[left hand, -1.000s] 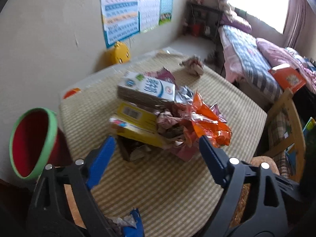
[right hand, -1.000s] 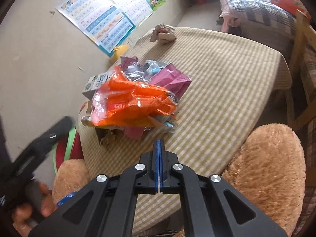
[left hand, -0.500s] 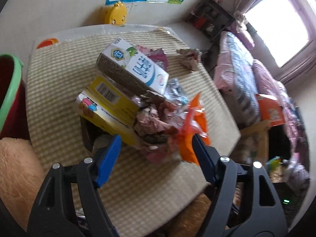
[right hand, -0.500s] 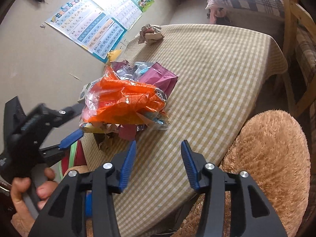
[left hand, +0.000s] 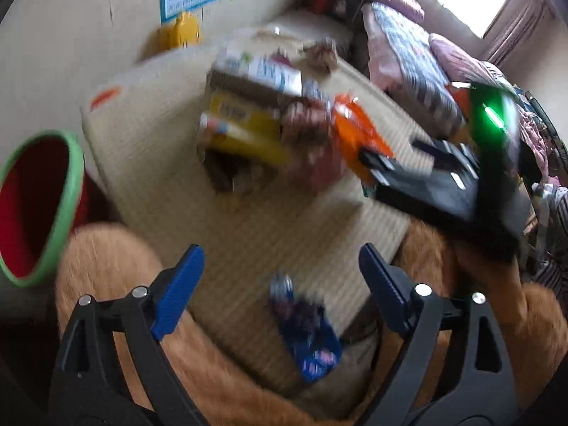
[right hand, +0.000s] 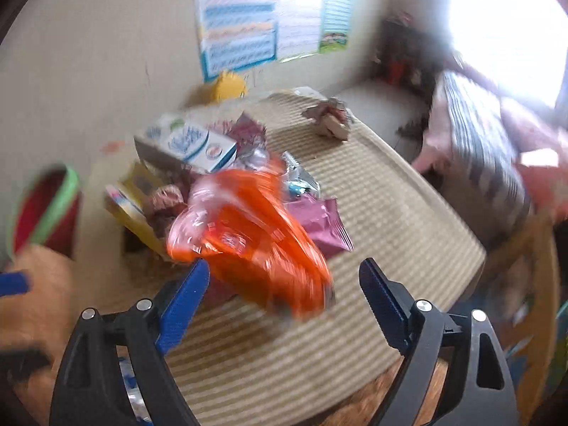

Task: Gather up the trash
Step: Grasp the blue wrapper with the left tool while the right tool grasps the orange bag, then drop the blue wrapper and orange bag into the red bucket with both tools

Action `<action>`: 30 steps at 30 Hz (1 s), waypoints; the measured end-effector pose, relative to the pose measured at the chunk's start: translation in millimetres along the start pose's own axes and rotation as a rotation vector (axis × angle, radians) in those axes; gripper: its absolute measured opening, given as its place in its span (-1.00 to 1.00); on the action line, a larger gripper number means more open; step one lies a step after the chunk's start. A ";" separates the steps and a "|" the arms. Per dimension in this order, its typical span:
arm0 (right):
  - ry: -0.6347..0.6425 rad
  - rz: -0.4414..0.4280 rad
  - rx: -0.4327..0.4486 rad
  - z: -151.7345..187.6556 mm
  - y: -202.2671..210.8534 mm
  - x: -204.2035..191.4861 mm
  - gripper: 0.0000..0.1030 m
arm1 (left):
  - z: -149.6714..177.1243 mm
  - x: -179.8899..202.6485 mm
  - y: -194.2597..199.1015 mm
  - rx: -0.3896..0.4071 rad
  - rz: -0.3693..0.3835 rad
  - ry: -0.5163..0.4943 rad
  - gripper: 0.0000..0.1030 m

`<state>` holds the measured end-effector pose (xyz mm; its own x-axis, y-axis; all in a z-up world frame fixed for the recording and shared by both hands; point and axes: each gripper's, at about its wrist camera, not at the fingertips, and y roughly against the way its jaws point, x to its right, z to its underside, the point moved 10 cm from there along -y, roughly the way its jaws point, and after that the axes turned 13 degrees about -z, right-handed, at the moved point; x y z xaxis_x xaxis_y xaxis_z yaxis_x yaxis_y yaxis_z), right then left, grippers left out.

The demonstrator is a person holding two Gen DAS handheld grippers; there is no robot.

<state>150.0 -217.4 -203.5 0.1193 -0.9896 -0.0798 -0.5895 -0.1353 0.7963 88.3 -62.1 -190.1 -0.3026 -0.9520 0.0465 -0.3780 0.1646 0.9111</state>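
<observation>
Both views motion-blurred. Trash pile [right hand: 227,191] sits mid checked tablecloth [right hand: 372,213]: milk carton [right hand: 188,143], yellow box [left hand: 245,131], orange wrapper [right hand: 255,238], maroon packet [right hand: 319,223].

Right gripper [right hand: 284,284] jaws wide apart, empty, orange wrapper just ahead between fingers, contact unclear.

Left gripper [left hand: 280,269] jaws apart, empty, back from pile.

Only left view shows blue wrapper [left hand: 305,330] at table's near edge. Red bin with green rim [left hand: 39,206] cut off at left. Crumpled paper [right hand: 330,117] clear only in right view.

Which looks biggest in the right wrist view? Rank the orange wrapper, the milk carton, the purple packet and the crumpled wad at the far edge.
1. orange wrapper, though it lies nearest the camera
2. milk carton
3. purple packet and crumpled wad: too alike, and blurred, to rank
</observation>
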 end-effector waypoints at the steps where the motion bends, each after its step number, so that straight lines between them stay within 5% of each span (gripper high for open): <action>1: 0.022 0.008 -0.015 -0.3 -7.3 -1.8 0.33 | 9.5 -0.1 -1.9 -0.031 0.016 0.018 0.68; 2: 0.035 0.012 -0.024 -1.5 -14.1 -2.9 0.12 | 16.5 1.3 -3.9 -0.056 0.034 0.035 0.68; 4: 0.026 0.006 -0.048 -0.6 -23.8 -2.0 -0.82 | 28.0 6.9 -7.0 -0.100 0.069 0.056 0.68; 5: 0.014 -0.009 -0.059 0.7 -26.3 -1.7 -0.96 | 32.0 11.3 -8.8 -0.116 0.079 0.049 0.68; 16: -0.122 -0.202 0.038 -6.7 9.6 6.0 -1.00 | 69.8 42.3 -53.9 -0.287 0.009 -0.079 0.62; 20: -0.174 -0.234 0.088 -11.1 28.6 10.9 -1.00 | 74.1 45.5 -69.1 -0.326 -0.014 -0.097 0.29; 23: -0.176 -0.248 0.124 -14.5 40.4 8.2 -1.00 | 77.7 45.6 -77.8 -0.353 -0.006 -0.084 -0.15; 30: -0.141 -0.266 0.127 -12.4 53.5 -9.4 -0.96 | 65.9 34.0 -75.5 -0.310 0.043 0.018 -0.45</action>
<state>127.2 -214.7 -152.7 0.1766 -0.9144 -0.3644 -0.6485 -0.3866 0.6558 48.9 -89.9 -284.4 -0.2964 -0.9506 0.0927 -0.0797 0.1213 0.9894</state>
